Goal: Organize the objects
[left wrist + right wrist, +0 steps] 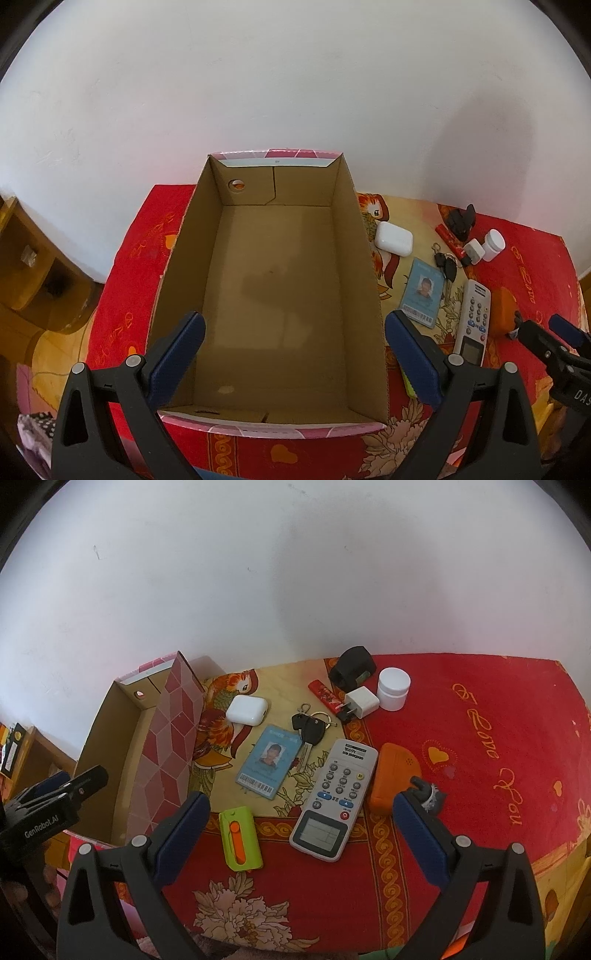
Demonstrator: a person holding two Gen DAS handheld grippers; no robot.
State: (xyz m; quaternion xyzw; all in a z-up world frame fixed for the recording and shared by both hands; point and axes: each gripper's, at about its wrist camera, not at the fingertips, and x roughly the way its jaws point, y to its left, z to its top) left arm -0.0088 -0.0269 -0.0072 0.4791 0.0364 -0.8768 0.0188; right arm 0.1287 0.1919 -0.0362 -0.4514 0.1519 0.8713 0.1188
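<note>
An empty cardboard box (273,295) with pink-patterned outer walls (170,753) stands on the red cloth. My left gripper (295,328) is open and empty above the box's near end. My right gripper (301,808) is open and empty above a white remote (334,797). To the right of the box lie an ID card (267,766), keys (310,731), a white earbud case (246,709), a green and orange cutter (239,838), an orange case (393,779), a red lighter (327,696), a white charger (360,703) and a white jar (393,688).
A black object (352,670) sits at the back by the white wall. A small grey figure (428,795) lies by the right finger. A wooden shelf (33,266) stands left of the table. The table's right edge (576,716) falls away.
</note>
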